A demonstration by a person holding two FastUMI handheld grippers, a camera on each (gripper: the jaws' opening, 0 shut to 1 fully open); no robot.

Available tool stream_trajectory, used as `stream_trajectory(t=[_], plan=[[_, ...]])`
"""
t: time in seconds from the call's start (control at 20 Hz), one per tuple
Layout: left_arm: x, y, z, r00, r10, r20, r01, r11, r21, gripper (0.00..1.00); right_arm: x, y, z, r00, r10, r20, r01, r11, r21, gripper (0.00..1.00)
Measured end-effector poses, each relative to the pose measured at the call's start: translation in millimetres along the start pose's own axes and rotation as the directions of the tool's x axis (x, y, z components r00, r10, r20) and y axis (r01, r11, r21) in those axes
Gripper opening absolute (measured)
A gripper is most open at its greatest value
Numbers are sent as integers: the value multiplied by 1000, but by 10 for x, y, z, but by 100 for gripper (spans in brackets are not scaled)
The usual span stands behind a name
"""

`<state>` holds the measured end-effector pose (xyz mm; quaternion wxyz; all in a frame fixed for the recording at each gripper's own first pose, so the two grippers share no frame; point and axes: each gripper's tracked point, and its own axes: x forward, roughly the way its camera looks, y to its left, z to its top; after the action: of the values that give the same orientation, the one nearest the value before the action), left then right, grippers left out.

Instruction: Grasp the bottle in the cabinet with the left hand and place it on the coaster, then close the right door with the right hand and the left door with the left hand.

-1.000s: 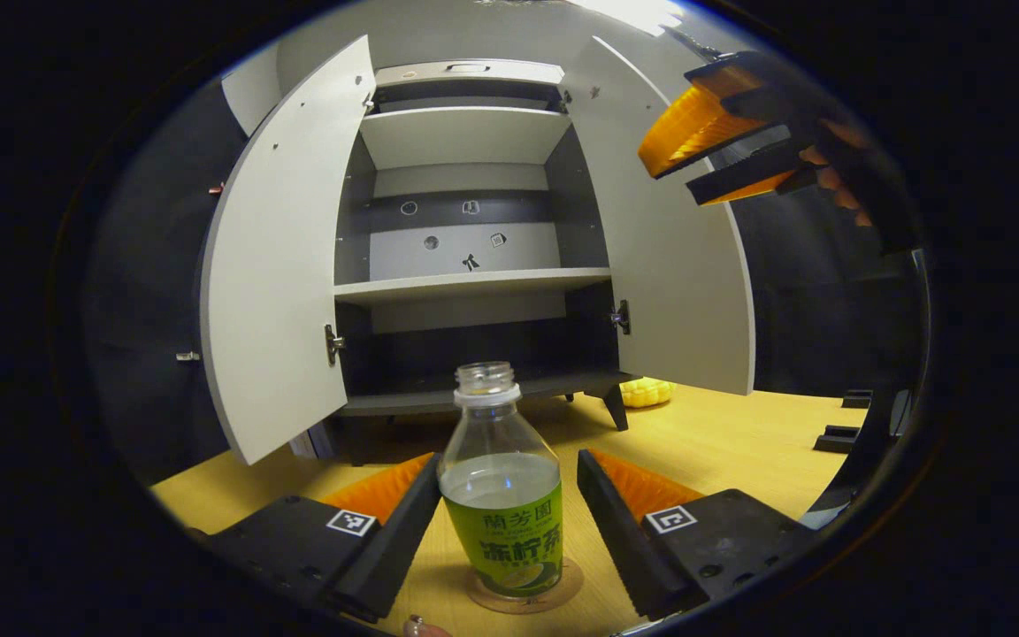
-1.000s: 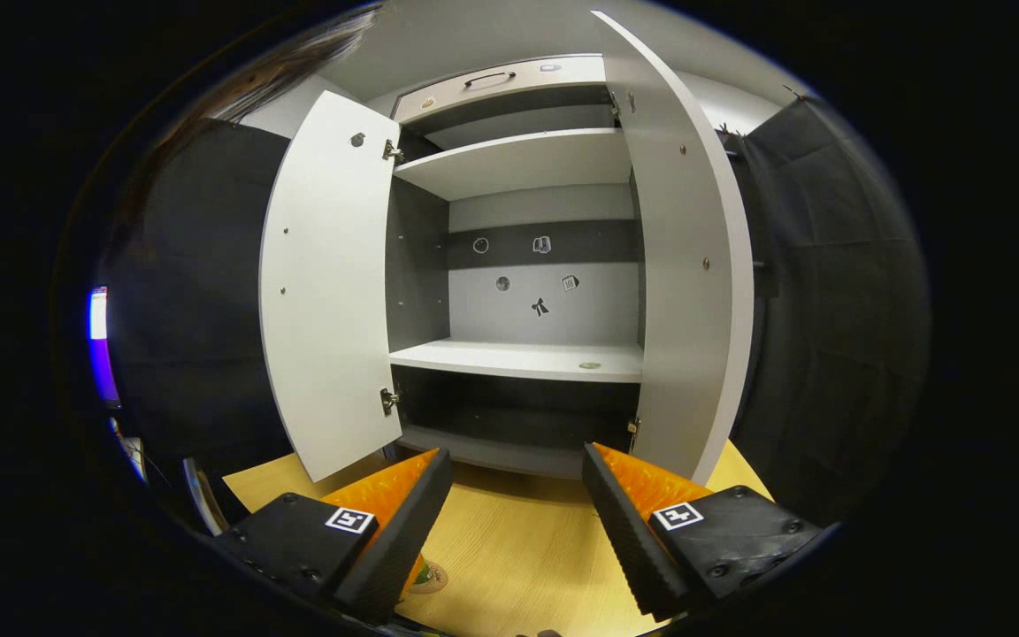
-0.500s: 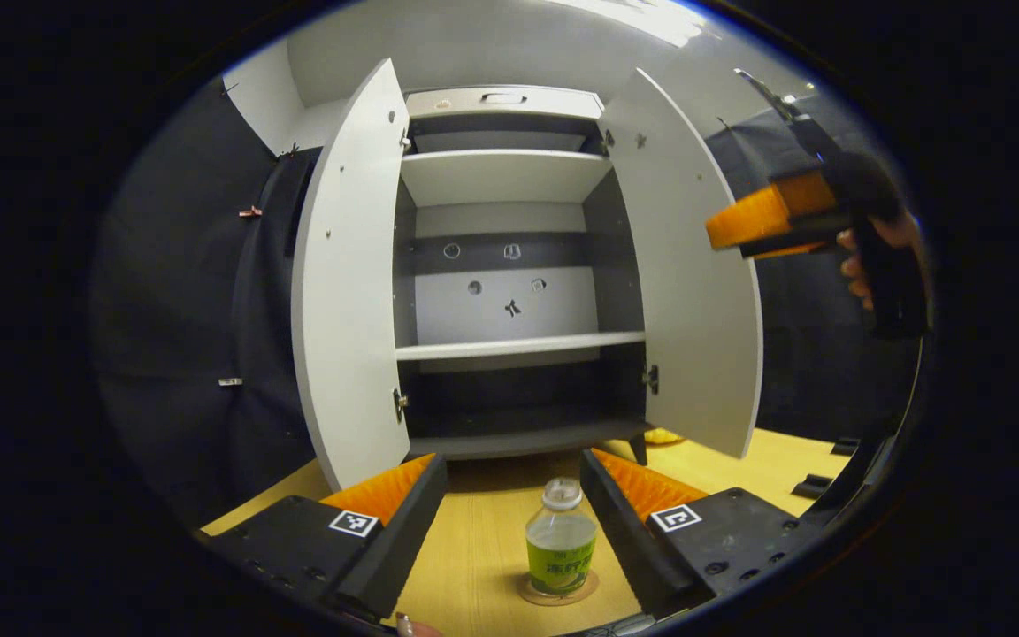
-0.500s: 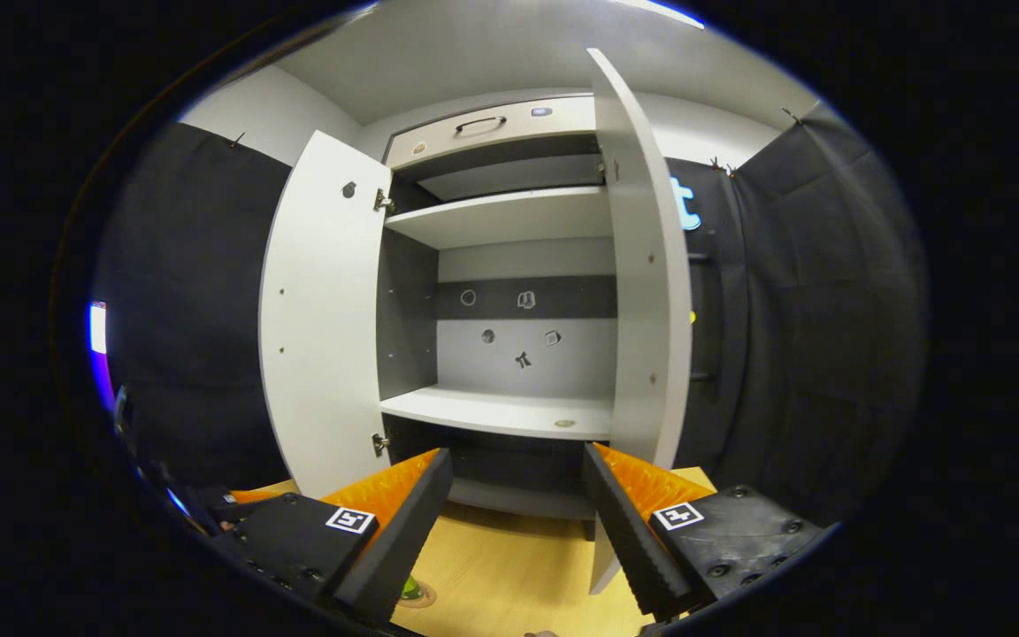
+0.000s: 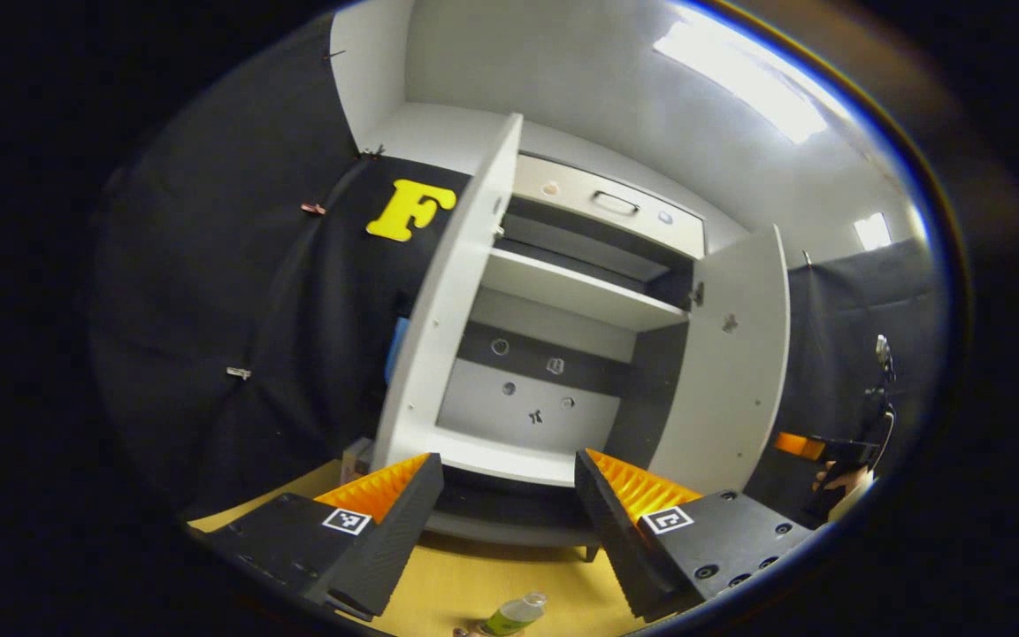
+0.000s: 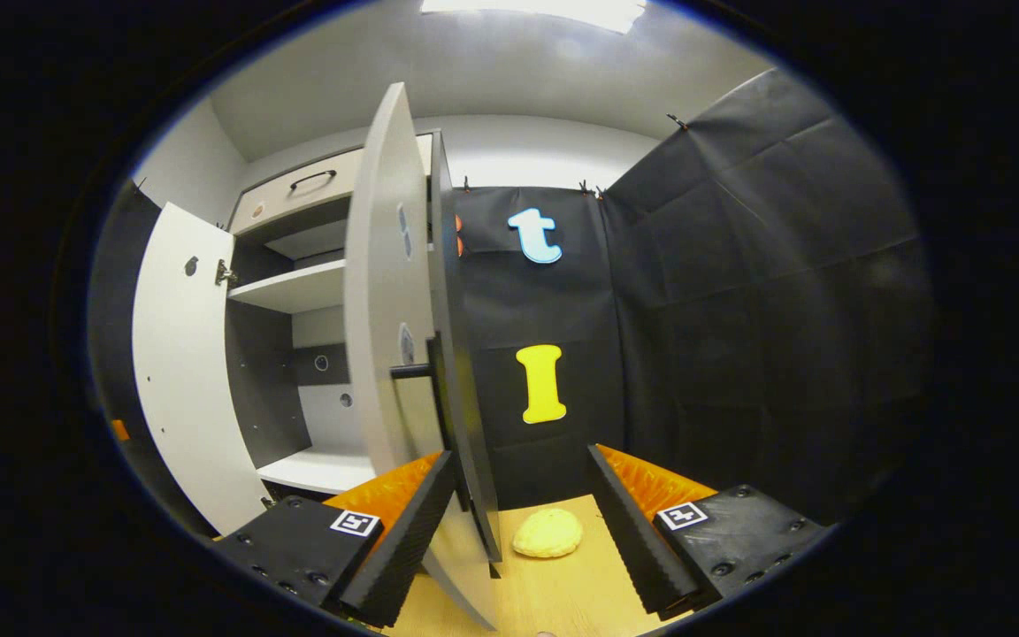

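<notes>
The left gripper (image 5: 508, 495) hangs with its two fingers spread wide and nothing between them, raised above the wooden table (image 5: 456, 588) and pointing up into the cabinet (image 5: 563, 354). Below and between those fingers, at the very bottom of the left gripper view, the bottle (image 5: 514, 613) stands on the table: small from here, clear plastic with a pale cap end and a green label band, partly cut off by the edge, so whether it rests on a coaster cannot be told. Beyond it the cabinet stands with both doors swung open; the left door (image 5: 448, 301) is seen nearly edge-on, the right door (image 5: 726, 354) shows its pale inner face, and between them lie white shelves, a dark back panel with small stickers and a top drawer with a handle (image 5: 614, 204). At the far right of this view the right gripper (image 5: 797, 444) appears small beside the right door, held by a hand (image 5: 837, 482). In the right gripper view that gripper (image 6: 520, 500) also has its fingers parted and grips nothing; the right door (image 6: 386, 336) rises just ahead of its left finger, turned so its thin edge and dark outer face with a bar handle (image 6: 410, 372) can be seen, though contact cannot be told. This view also shows a yellow rounded object (image 6: 547, 533) lying on the table between the fingers, past the door's foot, and the left door's (image 6: 178, 354) inner face farther off.
</notes>
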<state>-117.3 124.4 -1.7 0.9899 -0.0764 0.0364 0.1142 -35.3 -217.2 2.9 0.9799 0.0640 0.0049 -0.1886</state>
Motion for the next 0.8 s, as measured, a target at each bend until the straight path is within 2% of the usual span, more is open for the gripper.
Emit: stream_trajectory(t=[0.1,0.2,0.3,0.4,0.6,0.8], plan=[[-92,422,82,996,90,-25,-86,987,134,95,90,43,14,1000,29,10,-29,1000,5,98],[-196,696,121,984,170,-52,-154,959,237,95,131,67,37,999,44,20,-43,999,-33,97],[-231,798,212,978,202,-60,-181,950,256,95,101,113,97,998,62,29,-61,997,-46,98],[-242,949,294,970,242,-38,-223,935,274,94,60,309,88,993,118,21,-118,993,-18,98],[-149,1018,370,970,242,-21,-228,936,268,95,81,510,39,988,156,9,-155,986,-63,96],[27,1094,433,974,224,-28,-206,932,299,95,138,1278,-142,951,309,-22,-310,950,-46,97]])
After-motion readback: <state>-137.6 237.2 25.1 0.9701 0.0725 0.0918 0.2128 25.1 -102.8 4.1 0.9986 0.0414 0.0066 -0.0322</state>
